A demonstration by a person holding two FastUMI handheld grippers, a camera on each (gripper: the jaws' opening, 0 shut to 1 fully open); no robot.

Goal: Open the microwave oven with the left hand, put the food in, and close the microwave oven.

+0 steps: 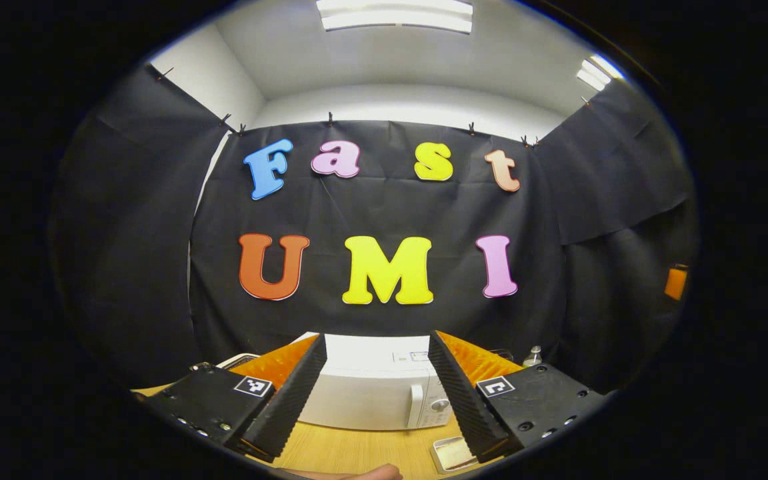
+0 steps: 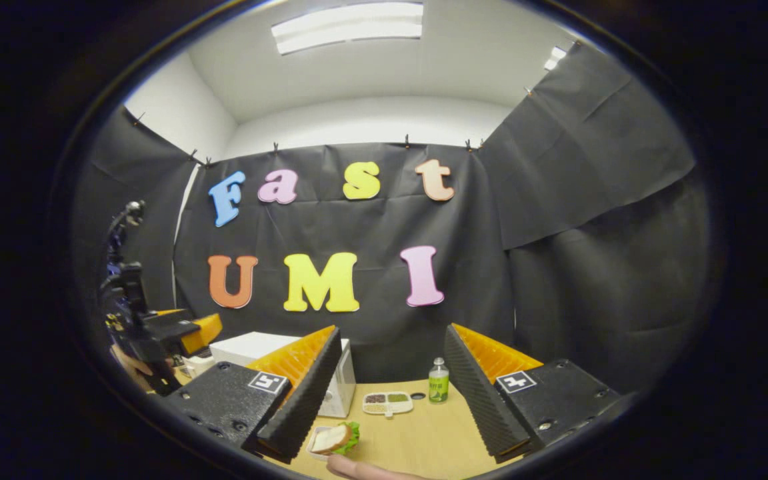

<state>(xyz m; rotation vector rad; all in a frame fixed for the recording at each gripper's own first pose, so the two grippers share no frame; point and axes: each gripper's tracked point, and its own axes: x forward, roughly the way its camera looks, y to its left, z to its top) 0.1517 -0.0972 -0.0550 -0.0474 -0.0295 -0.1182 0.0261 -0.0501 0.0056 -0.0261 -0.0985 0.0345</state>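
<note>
Both spread wide: left gripper (image 1: 374, 393) faces closed microwave (image 1: 374, 390) ahead; right gripper (image 2: 384, 400) hovers over sandwich (image 2: 334, 438) on table (image 2: 417, 433).

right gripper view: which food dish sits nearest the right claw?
The sandwich tray, right at the right claw by its left finger. The divided dish lies farther back, beside the green bottle and the microwave.

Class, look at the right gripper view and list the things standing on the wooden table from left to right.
Microwave oven → sandwich in its small dish → divided tray of small foods → green-labelled bottle. The sandwich lies nearest the camera, and the bottle stands farther back, just right of the tray.
</note>
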